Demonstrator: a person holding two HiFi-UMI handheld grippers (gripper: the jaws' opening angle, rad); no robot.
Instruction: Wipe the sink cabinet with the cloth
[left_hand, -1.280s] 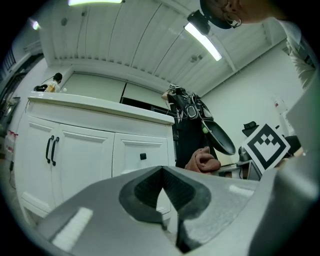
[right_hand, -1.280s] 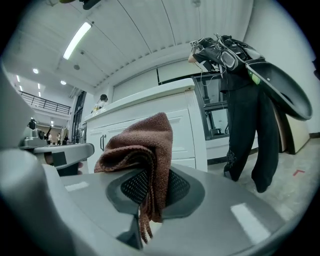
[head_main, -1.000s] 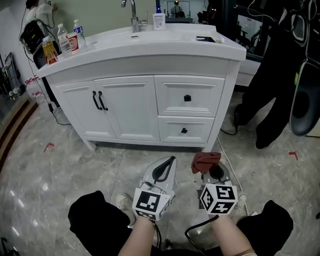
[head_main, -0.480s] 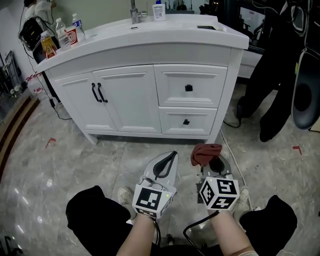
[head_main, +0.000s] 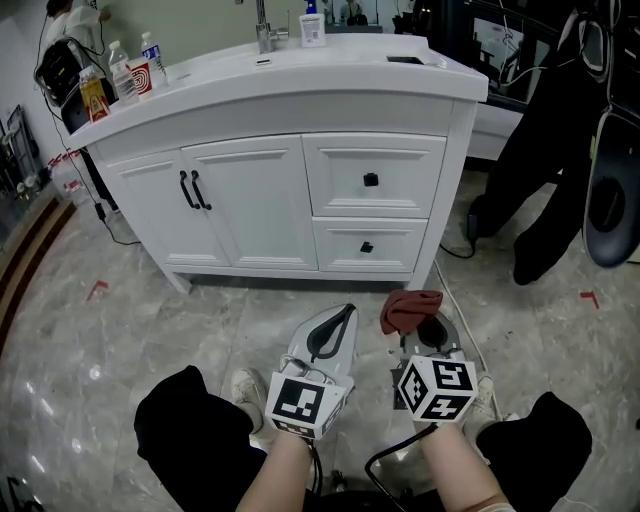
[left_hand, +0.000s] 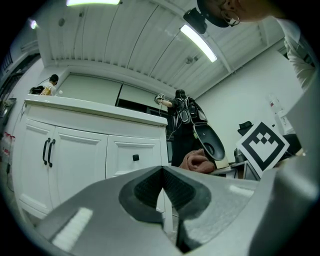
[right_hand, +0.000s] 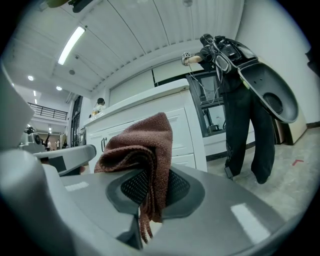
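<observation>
The white sink cabinet (head_main: 290, 200) stands ahead, with two doors on the left and two drawers on the right; it also shows in the left gripper view (left_hand: 75, 150) and the right gripper view (right_hand: 150, 120). My right gripper (head_main: 425, 335) is shut on a reddish-brown cloth (head_main: 408, 308), which bunches above the jaws (right_hand: 142, 147). My left gripper (head_main: 330, 335) is shut with nothing in it (left_hand: 162, 187). Both grippers are held low over the floor, well short of the cabinet front.
Bottles and a red-and-white cup (head_main: 140, 75) stand on the left of the countertop, a faucet (head_main: 265, 30) and a soap bottle (head_main: 312, 25) at the back. A person in black (head_main: 560, 150) stands to the right. A cable (head_main: 450, 300) runs along the marble floor.
The cabinet has shifted slightly in the head view as the view moved. Both grippers stay in about the same place, the right one still holding the cloth.
</observation>
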